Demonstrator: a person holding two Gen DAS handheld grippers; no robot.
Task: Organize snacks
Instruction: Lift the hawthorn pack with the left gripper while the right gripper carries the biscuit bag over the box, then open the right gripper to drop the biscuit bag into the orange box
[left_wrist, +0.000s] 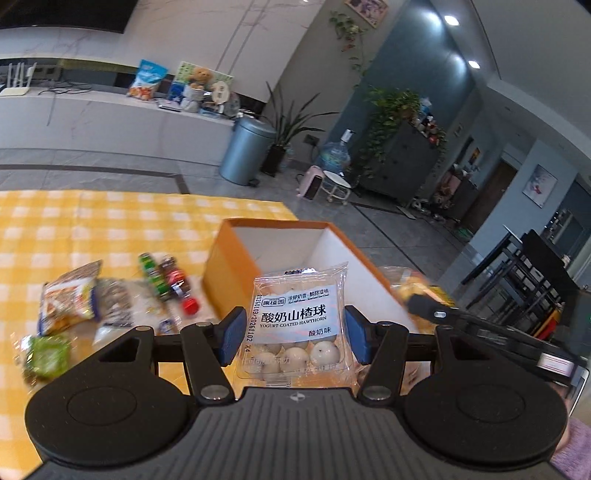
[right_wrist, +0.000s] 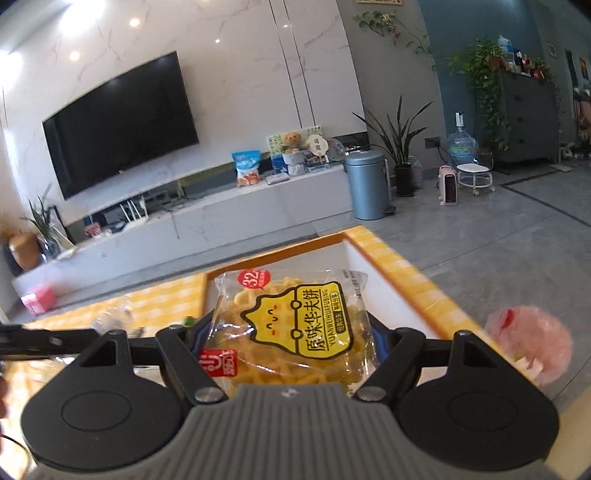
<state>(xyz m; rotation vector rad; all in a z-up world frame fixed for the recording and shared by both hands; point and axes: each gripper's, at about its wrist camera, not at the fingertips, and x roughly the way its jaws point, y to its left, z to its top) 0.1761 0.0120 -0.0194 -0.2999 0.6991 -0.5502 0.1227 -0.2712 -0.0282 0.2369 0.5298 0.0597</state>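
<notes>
My left claw (left_wrist: 294, 336) clamps a clear hawthorn-ball packet (left_wrist: 295, 325), my right claw (right_wrist: 291, 343) a yellow waffle pack (right_wrist: 291, 332); the orange white-lined box (left_wrist: 225, 266) waits just ahead. Slippery film could slide free, or the claws could collide.

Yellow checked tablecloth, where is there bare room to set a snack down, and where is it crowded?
The far stretch of the yellow checked tablecloth, beyond the loose snack packets and two small bottles and left of the open orange cardboard box, is bare. The box's white interior also looks empty. The near left, around the packets and bottles, is crowded.
</notes>
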